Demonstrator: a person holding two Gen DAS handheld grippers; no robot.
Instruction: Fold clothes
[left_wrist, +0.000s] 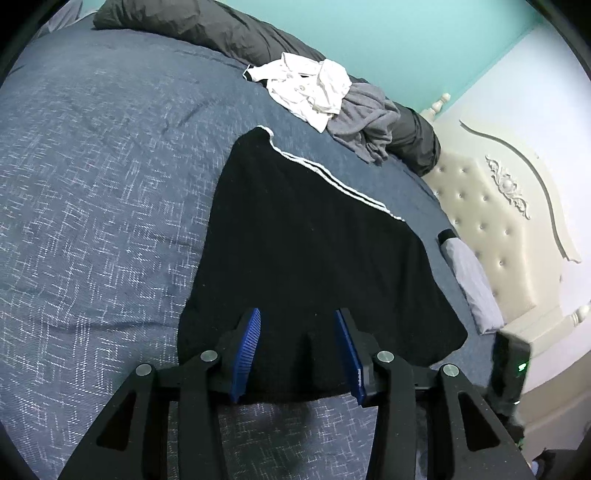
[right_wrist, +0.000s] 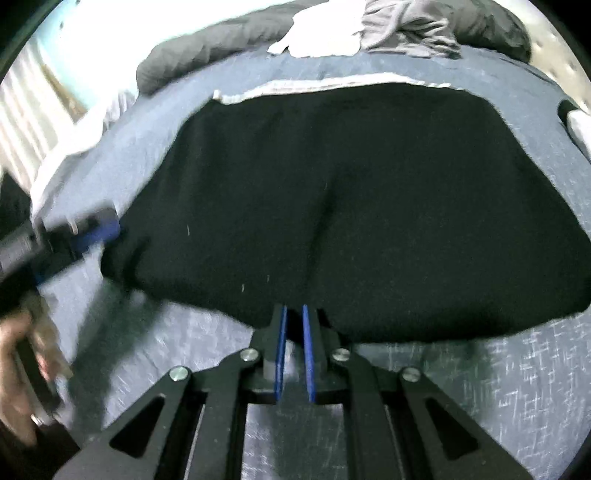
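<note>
A big bed (left_wrist: 92, 184) with a blue cover fills the room, with a cream padded headboard (left_wrist: 491, 221) at one end and a green wall behind. A black garment (left_wrist: 314, 240) lies spread flat on the blue cover, and it has a white striped band (left_wrist: 332, 181) along its far edge. Its long way runs from side to side in the right wrist view, so the two tools sit along its near edge, one toward each end. The left tool (left_wrist: 297, 350) is at the near edge of the black garment, with its blue pads standing apart and the cloth edge lying between them; I cannot tell if the pads press on it yet. The right tool (right_wrist: 293, 350) is at the same near edge, further along, and its blue pads are almost together, with a bit of the black edge nipped between them as far as I can see. In the right wrist view the left tool (right_wrist: 92, 229) shows at the left corner of the garment, with a hand (right_wrist: 18, 369) behind it. Both tools point down and forward, and the garment stretches away from them toward the white striped band. I think the next move is to lift this near edge and carry it over to the far edge. A white shirt (left_wrist: 310, 88) and a grey cloth (left_wrist: 369, 125) wait in a heap beyond the black garment, well apart from the tools.
</note>
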